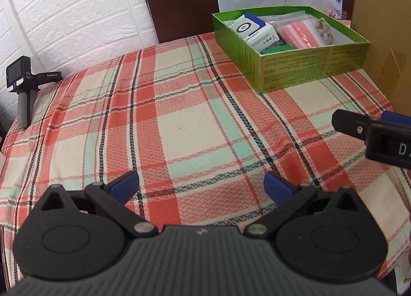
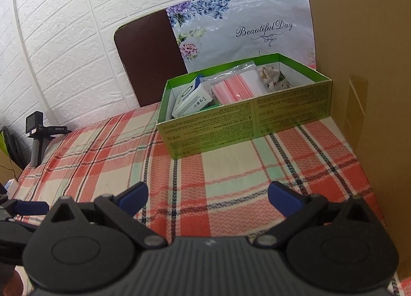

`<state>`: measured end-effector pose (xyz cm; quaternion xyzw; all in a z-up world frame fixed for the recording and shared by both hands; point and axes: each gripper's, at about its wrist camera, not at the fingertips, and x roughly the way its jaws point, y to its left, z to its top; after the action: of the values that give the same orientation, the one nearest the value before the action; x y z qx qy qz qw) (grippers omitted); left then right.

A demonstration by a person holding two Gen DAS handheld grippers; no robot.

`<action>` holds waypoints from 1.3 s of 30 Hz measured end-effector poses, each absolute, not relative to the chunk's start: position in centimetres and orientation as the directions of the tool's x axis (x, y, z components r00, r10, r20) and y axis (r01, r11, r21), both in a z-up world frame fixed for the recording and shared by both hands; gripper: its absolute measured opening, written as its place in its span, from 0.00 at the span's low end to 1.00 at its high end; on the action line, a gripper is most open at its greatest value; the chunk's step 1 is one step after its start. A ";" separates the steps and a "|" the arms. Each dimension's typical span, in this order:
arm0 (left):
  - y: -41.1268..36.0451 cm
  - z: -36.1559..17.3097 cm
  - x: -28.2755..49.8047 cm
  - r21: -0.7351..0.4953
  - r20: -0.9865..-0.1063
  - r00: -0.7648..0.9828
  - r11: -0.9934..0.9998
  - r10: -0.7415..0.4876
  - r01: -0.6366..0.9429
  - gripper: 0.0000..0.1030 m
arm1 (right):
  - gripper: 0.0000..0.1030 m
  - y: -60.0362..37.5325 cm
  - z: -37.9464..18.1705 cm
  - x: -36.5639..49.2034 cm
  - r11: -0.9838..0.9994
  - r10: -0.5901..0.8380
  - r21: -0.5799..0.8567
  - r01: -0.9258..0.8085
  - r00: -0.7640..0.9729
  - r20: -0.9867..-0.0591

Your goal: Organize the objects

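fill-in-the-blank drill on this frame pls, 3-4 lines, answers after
1. The bag of pink strips lies inside the ____ box.
2. Both the left gripper and the right gripper have their jaws ____.
3. The box stands on a ____-patterned cloth.
4. The white-and-blue carton sits to the ____ of the pink strips in both views.

Answers: green; open; plaid; left
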<state>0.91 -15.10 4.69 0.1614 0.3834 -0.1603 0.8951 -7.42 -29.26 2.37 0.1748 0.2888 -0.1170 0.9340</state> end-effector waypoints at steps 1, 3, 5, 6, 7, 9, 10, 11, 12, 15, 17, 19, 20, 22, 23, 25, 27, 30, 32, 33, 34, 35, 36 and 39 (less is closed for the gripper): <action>-15.1 4.7 1.0 0.166 -0.739 0.653 0.897 -0.162 0.411 1.00 | 1.00 -29.3 2.3 -7.4 0.911 -0.117 0.260 0.321 0.805 -0.582; -15.2 4.6 1.1 0.167 -0.742 0.651 0.896 -0.160 0.410 1.00 | 1.00 -29.3 2.2 -7.3 0.910 -0.115 0.263 0.321 0.804 -0.584; -15.2 4.5 1.2 0.167 -0.745 0.648 0.896 -0.158 0.411 1.00 | 1.00 -29.3 2.1 -7.1 0.909 -0.114 0.265 0.322 0.802 -0.587; -15.3 4.5 1.3 0.166 -0.747 0.646 0.896 -0.158 0.412 1.00 | 1.00 -29.3 2.1 -7.1 0.908 -0.113 0.266 0.323 0.801 -0.588; -15.3 4.5 1.3 0.166 -0.749 0.644 0.896 -0.157 0.412 1.00 | 1.00 -29.3 2.0 -7.0 0.908 -0.111 0.267 0.322 0.801 -0.588; -15.3 4.4 1.4 0.167 -0.750 0.643 0.896 -0.155 0.411 1.00 | 1.00 -29.3 2.0 -6.9 0.908 -0.111 0.268 0.323 0.800 -0.589; -15.3 4.4 1.4 0.168 -0.750 0.643 0.896 -0.154 0.410 1.00 | 1.00 -29.3 2.0 -6.9 0.907 -0.110 0.269 0.323 0.800 -0.590; -15.3 4.4 1.5 0.168 -0.751 0.643 0.897 -0.153 0.410 1.00 | 1.00 -29.3 2.0 -6.9 0.907 -0.109 0.270 0.323 0.800 -0.591; -15.4 4.3 1.5 0.168 -0.752 0.642 0.897 -0.152 0.409 1.00 | 1.00 -29.3 1.9 -6.8 0.907 -0.108 0.270 0.323 0.799 -0.591; -15.4 4.3 1.6 0.166 -0.756 0.637 0.898 -0.150 0.408 1.00 | 1.00 -29.3 1.8 -6.8 0.906 -0.108 0.271 0.324 0.798 -0.593; -15.4 4.2 1.6 0.165 -0.757 0.636 0.898 -0.149 0.407 1.00 | 1.00 -29.3 1.7 -6.7 0.905 -0.109 0.272 0.326 0.797 -0.594; -15.5 4.1 1.6 0.164 -0.759 0.634 0.898 -0.149 0.408 1.00 | 1.00 -29.4 1.7 -6.7 0.904 -0.109 0.274 0.328 0.796 -0.595; -15.5 4.1 1.7 0.164 -0.760 0.633 0.898 -0.150 0.409 1.00 | 1.00 -29.4 1.6 -6.7 0.903 -0.109 0.274 0.329 0.796 -0.595; -15.5 4.1 1.7 0.162 -0.762 0.630 0.898 -0.150 0.410 1.00 | 1.00 -29.4 1.6 -6.8 0.903 -0.111 0.274 0.332 0.795 -0.596; -15.5 4.1 1.7 0.161 -0.763 0.629 0.898 -0.150 0.409 1.00 | 1.00 -29.4 1.6 -6.8 0.903 -0.112 0.274 0.332 0.795 -0.596; -15.5 4.0 1.7 0.161 -0.763 0.629 0.899 -0.149 0.407 1.00 | 1.00 -29.5 1.6 -6.8 0.903 -0.109 0.275 0.330 0.796 -0.596; -15.5 4.0 1.7 0.160 -0.763 0.629 0.900 -0.149 0.406 1.00 | 1.00 -29.4 1.6 -6.8 0.903 -0.110 0.274 0.330 0.795 -0.596; -15.5 4.0 1.7 0.156 -0.765 0.627 0.901 -0.149 0.404 1.00 | 1.00 -29.4 1.6 -6.7 0.903 -0.111 0.273 0.332 0.795 -0.596; -15.4 4.0 1.8 0.153 -0.767 0.624 0.902 -0.149 0.403 1.00 | 1.00 -29.4 1.6 -6.7 0.903 -0.111 0.274 0.331 0.795 -0.596; -15.4 4.0 1.9 0.152 -0.768 0.623 0.902 -0.150 0.403 1.00 | 1.00 -29.4 1.6 -6.7 0.903 -0.111 0.273 0.331 0.795 -0.596; -15.3 4.0 1.9 0.150 -0.769 0.622 0.903 -0.150 0.403 1.00 | 1.00 -29.4 1.6 -6.7 0.903 -0.111 0.273 0.331 0.795 -0.596; -15.3 4.0 1.9 0.148 -0.769 0.621 0.903 -0.151 0.403 1.00 | 1.00 -29.4 1.6 -6.7 0.903 -0.111 0.273 0.331 0.795 -0.596; -15.3 4.0 1.9 0.147 -0.769 0.621 0.903 -0.152 0.403 1.00 | 1.00 -29.4 1.6 -6.7 0.903 -0.111 0.273 0.331 0.795 -0.596; -15.3 4.0 1.9 0.145 -0.770 0.620 0.904 -0.152 0.402 1.00 | 1.00 -29.3 1.6 -6.7 0.903 -0.112 0.273 0.332 0.795 -0.596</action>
<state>1.93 -15.29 3.99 0.1534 0.4071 -0.1563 0.8868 -6.70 -29.33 1.61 0.1853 0.2970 -0.1193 0.9291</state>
